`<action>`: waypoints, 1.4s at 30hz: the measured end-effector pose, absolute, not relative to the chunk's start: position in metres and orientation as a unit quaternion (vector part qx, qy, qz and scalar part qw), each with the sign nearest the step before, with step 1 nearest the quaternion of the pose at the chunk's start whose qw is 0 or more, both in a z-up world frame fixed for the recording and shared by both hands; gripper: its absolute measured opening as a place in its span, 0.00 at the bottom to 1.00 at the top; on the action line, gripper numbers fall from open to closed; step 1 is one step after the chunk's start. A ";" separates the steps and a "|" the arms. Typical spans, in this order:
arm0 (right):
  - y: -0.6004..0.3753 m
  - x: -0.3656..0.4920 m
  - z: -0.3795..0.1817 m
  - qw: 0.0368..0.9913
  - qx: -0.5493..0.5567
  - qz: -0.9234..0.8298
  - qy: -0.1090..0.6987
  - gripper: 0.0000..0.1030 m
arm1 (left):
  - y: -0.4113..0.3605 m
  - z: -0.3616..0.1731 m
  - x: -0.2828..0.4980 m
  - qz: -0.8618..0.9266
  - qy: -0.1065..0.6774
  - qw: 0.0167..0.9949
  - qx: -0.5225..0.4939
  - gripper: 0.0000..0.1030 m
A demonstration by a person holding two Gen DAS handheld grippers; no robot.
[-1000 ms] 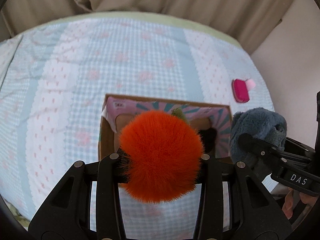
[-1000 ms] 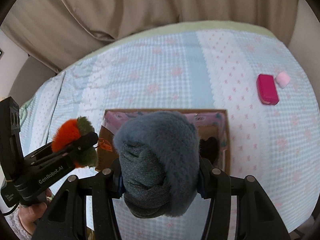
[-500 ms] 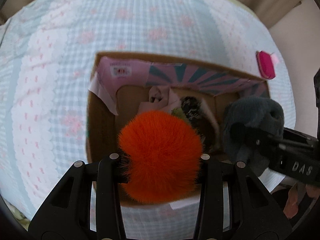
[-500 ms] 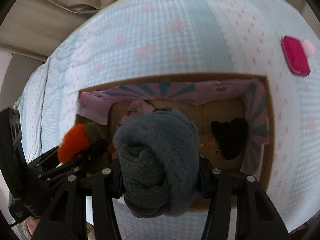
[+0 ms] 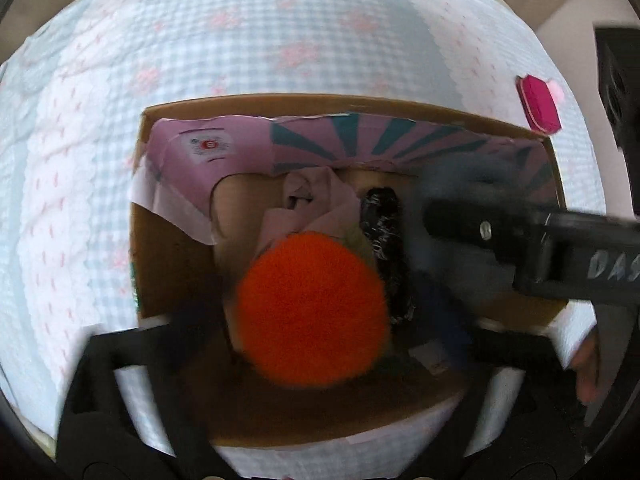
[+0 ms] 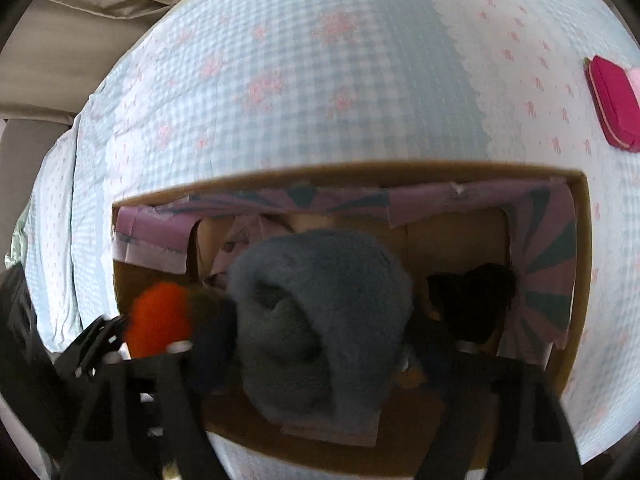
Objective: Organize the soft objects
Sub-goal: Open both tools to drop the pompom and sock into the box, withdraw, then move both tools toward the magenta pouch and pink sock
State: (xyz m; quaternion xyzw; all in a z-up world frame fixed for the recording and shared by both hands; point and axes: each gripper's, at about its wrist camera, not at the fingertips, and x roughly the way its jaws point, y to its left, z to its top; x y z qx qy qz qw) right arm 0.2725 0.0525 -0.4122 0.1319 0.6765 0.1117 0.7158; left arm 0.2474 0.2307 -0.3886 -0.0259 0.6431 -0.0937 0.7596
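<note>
Left gripper [image 5: 312,344] holds the orange pom-pom [image 5: 312,308] at lower centre, right gripper [image 6: 324,360] clamps the grey-blue fuzzy item [image 6: 320,320], both over the open cardboard box [image 5: 176,264].

- The open cardboard box [image 5: 172,264] sits on the checked bedspread [image 5: 280,40].
- The fluffy orange pom-pom [image 5: 312,312] is over the box's left half, with the grey-blue fuzzy bundle [image 6: 320,320] to its right.
- A crumpled pink cloth [image 5: 316,208] lies inside the box, behind the pom-pom.
- A flat magenta case [image 6: 612,104] lies on the bedspread, right of and beyond the box.
</note>
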 end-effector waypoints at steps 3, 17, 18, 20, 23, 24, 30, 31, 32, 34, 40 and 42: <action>0.049 0.274 -0.406 0.735 0.122 0.101 0.659 1.00 | 0.224 -0.387 0.242 -0.100 0.644 0.758 -0.018 1.00; 0.044 0.255 -0.378 0.761 0.117 0.107 0.630 1.00 | 0.229 -0.363 0.221 -0.096 0.630 0.770 -0.032 1.00; 0.044 0.253 -0.375 0.763 0.115 0.107 0.627 1.00 | 0.230 -0.359 0.220 -0.095 0.628 0.772 -0.033 1.00; 0.045 0.247 -0.366 0.768 0.114 0.109 0.621 1.00 | 0.232 -0.351 0.215 -0.092 0.622 0.777 -0.034 1.00; 0.043 0.236 -0.351 0.773 0.112 0.113 0.614 1.00 | 0.237 -0.335 0.205 -0.088 0.611 0.786 -0.036 1.00; 0.043 0.233 -0.345 0.777 0.111 0.114 0.609 1.00 | 0.238 -0.328 0.201 -0.087 0.606 0.790 -0.037 1.00; 0.041 0.209 -0.299 0.803 0.100 0.119 0.576 1.00 | 0.239 -0.289 0.176 -0.077 0.581 0.809 -0.042 1.00; 0.039 0.203 -0.289 0.809 0.096 0.120 0.567 1.00 | 0.240 -0.280 0.170 -0.072 0.576 0.813 -0.042 1.00; 0.037 0.197 -0.279 0.816 0.090 0.120 0.558 1.00 | 0.239 -0.274 0.166 -0.071 0.570 0.817 -0.044 1.00; 0.033 0.183 -0.257 0.830 0.081 0.117 0.540 1.00 | 0.239 -0.258 0.156 -0.065 0.560 0.825 -0.045 1.00; -0.008 0.145 -0.206 0.869 0.070 0.104 0.480 1.00 | 0.228 -0.210 0.127 -0.043 0.513 0.856 -0.047 1.00; -0.027 0.132 -0.194 0.878 0.060 0.093 0.466 1.00 | 0.221 -0.196 0.120 -0.038 0.497 0.866 -0.048 1.00</action>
